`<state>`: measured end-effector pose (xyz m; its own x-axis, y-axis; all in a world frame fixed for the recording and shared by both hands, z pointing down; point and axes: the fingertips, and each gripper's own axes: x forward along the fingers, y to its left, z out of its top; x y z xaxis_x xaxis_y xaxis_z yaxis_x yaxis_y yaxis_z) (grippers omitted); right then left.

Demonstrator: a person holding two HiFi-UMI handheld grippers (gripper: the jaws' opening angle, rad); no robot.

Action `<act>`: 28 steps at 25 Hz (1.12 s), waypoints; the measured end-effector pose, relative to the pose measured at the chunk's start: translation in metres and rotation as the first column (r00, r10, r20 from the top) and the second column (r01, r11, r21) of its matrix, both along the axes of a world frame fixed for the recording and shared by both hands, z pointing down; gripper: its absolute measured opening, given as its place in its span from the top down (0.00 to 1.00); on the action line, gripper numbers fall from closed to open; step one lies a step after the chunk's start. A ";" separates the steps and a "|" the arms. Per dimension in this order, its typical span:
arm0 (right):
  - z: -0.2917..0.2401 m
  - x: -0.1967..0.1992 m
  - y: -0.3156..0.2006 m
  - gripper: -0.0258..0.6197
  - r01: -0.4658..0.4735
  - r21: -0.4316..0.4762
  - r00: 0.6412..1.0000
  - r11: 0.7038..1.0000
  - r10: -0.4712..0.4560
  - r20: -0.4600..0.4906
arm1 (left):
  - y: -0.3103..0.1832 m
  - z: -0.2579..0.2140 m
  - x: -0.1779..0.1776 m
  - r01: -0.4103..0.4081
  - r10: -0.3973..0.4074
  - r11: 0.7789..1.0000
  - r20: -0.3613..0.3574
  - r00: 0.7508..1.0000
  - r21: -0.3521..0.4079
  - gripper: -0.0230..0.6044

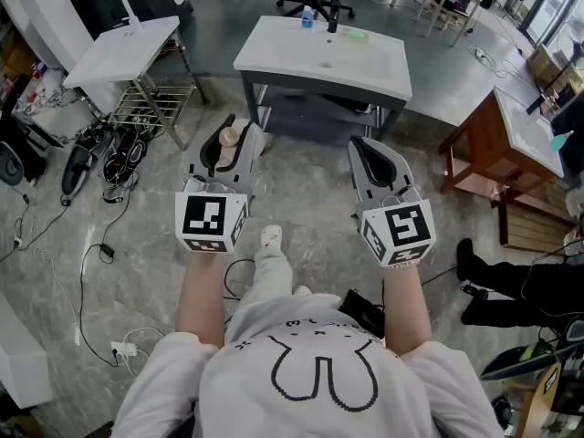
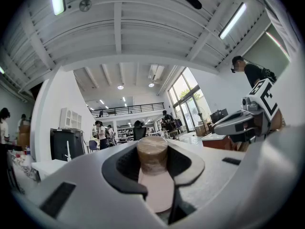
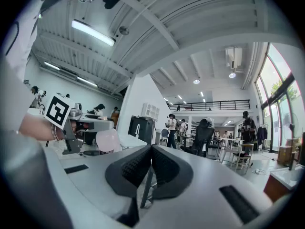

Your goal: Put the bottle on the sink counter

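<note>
My left gripper [image 1: 234, 130] is shut on a pale pink bottle [image 1: 227, 146] with a brown cap, held above the floor in front of me. In the left gripper view the bottle [image 2: 154, 175] lies between the dark pads with its cap [image 2: 152, 152] pointing forward. My right gripper [image 1: 361, 144] is level with it to the right, shut with nothing in it; its pads meet in the right gripper view [image 3: 151, 168]. There the pink bottle [image 3: 107, 140] shows at the left. The white sink counter [image 1: 292, 57] stands ahead, past both grippers.
A faucet [image 1: 331, 16], a small blue bottle [image 1: 307, 18] and a green item [image 1: 356, 35] sit at the counter's back. Another white sink stand [image 1: 123, 48] is far left, a wooden table [image 1: 497, 144] right. Cables [image 1: 100, 245] trail on the floor. A person's legs [image 1: 520, 290] show at right.
</note>
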<state>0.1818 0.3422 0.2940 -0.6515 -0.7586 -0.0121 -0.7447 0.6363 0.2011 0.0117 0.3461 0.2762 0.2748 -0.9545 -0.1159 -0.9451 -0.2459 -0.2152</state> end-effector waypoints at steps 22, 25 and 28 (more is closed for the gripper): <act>0.006 -0.029 -0.189 0.92 -0.120 -0.013 0.993 0.993 0.120 -0.012 | -0.206 0.005 -0.036 -0.100 0.100 0.995 -0.002 0.995 0.000 0.77; 0.003 -0.038 -0.219 0.91 -0.143 -0.019 0.990 0.990 0.143 -0.011 | -0.239 0.002 -0.047 -0.113 0.113 0.994 -0.006 0.994 -0.003 0.77; -0.002 -0.046 -0.249 0.92 -0.165 -0.025 0.986 0.986 0.165 -0.010 | -0.272 -0.003 -0.059 -0.121 0.121 0.993 -0.013 0.993 -0.001 0.77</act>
